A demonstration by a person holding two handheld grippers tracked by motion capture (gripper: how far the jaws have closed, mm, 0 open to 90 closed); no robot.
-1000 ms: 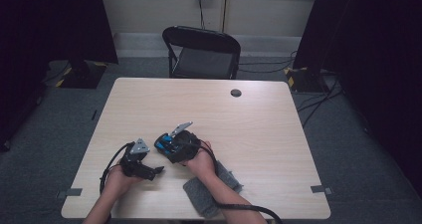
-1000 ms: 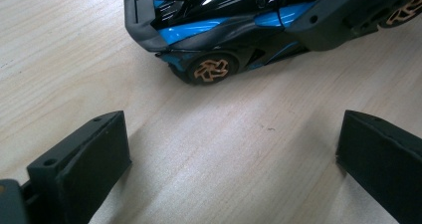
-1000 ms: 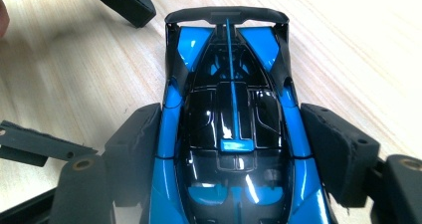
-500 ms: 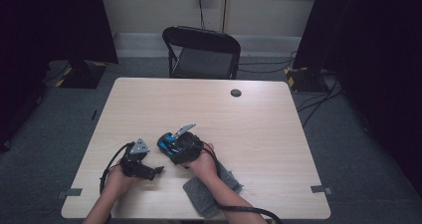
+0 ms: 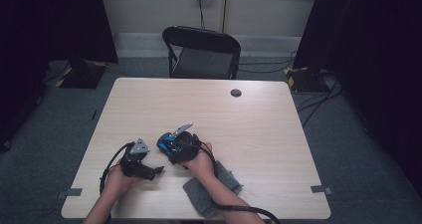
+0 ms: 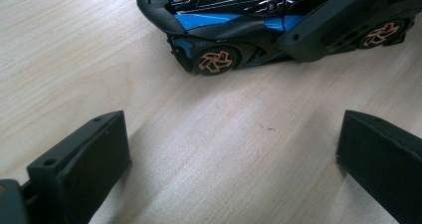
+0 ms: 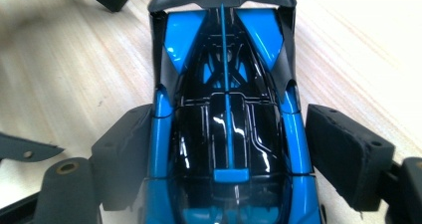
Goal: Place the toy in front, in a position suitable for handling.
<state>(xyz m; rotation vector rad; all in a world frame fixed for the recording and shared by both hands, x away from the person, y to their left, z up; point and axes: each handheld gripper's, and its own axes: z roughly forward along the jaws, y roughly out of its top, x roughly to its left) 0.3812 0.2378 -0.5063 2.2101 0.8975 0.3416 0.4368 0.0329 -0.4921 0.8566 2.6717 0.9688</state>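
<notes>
A blue and black toy car (image 7: 224, 59) with orange wheel rims (image 6: 215, 61) stands on the wooden table (image 5: 259, 134). My right gripper (image 7: 224, 134) is shut on its two sides, one pad against each flank, near the front left part of the table (image 5: 175, 144). Just to its left, my left gripper (image 5: 149, 168) rests low over the table. In the left gripper view, my left gripper (image 6: 234, 134) stands open with bare wood between the jaws, and the car (image 6: 224, 5) lies side-on a short way ahead.
A grey cloth (image 5: 211, 186) lies under the right forearm near the front edge. A black round cap (image 5: 236, 92) sits in the table's far middle. A black folding chair (image 5: 201, 52) stands behind the table. Cables trail from both grippers.
</notes>
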